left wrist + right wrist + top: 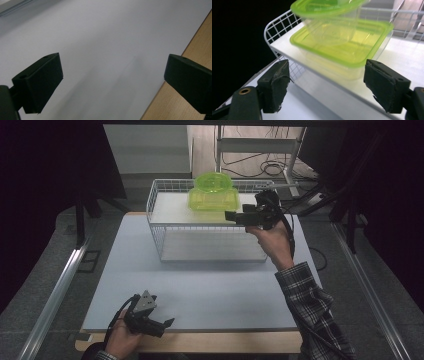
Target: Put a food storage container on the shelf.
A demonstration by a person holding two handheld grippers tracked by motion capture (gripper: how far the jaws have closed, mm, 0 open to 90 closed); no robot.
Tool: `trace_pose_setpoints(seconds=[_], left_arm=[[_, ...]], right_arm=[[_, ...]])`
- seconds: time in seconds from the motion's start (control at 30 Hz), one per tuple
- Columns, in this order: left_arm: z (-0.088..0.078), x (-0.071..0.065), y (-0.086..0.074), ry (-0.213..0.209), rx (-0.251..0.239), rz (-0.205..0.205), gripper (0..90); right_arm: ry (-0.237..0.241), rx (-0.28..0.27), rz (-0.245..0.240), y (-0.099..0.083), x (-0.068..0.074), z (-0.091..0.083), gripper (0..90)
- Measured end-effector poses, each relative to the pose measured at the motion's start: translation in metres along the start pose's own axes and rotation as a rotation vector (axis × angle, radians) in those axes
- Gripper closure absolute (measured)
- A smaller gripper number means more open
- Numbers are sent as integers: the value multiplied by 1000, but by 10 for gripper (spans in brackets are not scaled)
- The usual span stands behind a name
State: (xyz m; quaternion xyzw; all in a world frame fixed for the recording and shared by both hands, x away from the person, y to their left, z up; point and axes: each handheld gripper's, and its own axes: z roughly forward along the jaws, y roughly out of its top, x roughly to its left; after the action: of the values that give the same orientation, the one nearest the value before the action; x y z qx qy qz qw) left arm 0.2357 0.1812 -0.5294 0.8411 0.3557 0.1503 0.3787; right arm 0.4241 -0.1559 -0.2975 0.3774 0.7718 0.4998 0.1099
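Green-lidded containers [337,47] on wire shelf [277,30], just beyond spread right gripper [325,85] fingers [274,85].

A round tub [212,182] sits on a rectangular tub [214,200] atop the wire rack [165,240].

Wire rack [159,227] blocks the far side; near mat [200,295] lies open

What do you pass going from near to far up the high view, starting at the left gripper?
left gripper → grey table mat → white wire shelf rack → green rectangular container → round green container stacked on it.
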Motion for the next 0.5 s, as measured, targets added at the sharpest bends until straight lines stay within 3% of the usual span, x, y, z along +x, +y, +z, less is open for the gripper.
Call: trace_pose_setpoints(seconds=[0.2, 0.5], left_arm=[[1, -1, 0, 6, 9, 10, 18], [1, -1, 0, 9, 15, 19, 17]], right_arm=[[-7, 34, -52, -18, 4, 1, 148], [27, 103, -78, -52, 4, 1, 74]])
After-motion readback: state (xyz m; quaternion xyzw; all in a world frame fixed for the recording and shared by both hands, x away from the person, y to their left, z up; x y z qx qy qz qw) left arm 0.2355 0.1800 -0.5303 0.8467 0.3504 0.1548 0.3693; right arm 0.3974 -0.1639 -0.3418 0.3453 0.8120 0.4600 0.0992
